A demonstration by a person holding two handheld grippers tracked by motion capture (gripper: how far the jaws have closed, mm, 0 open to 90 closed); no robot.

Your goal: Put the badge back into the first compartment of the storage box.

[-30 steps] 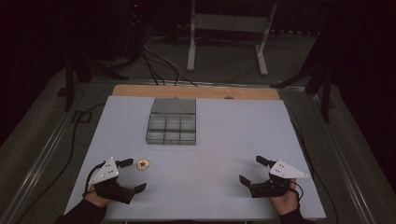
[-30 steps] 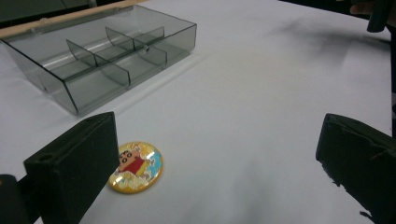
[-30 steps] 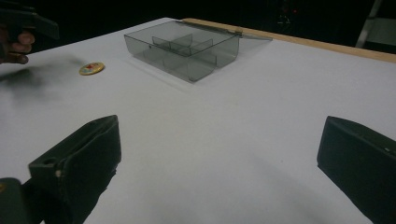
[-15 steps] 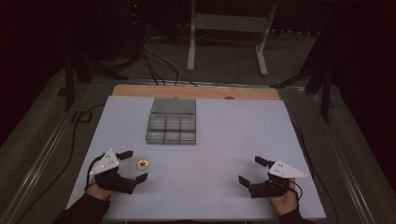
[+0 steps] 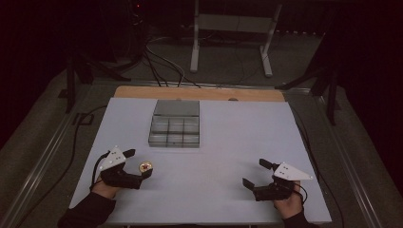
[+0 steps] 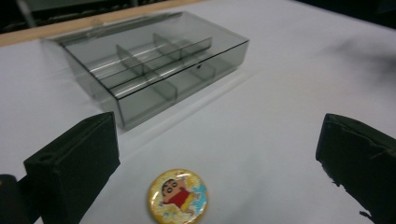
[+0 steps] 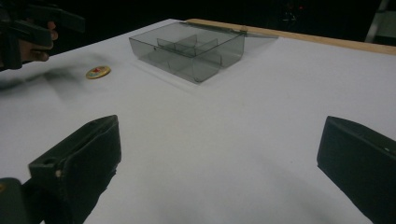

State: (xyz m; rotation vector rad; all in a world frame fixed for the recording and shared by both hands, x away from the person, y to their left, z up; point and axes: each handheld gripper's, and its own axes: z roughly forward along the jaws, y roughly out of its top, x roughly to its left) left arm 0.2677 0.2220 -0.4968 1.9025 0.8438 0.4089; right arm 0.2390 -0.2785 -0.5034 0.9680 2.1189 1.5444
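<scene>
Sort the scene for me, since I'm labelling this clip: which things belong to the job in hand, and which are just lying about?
In the job:
- cartoon badge, between the open left gripper jaws
- clear compartment box, empty, lid open

Lying about:
- right gripper, open, holding nothing
- floor cables
- metal stand beyond the table

You work at a desk (image 5: 247,142) covered in a pale white sheet, with a strip of bare wood (image 5: 199,93) along its far edge. Around it you see a dull grey floor (image 5: 228,66) crossed by black cables (image 5: 161,66). Beyond the desk stands a white metal frame (image 5: 233,28) on two legs. The room behind it is dark, and light falls mainly on the desk.
</scene>
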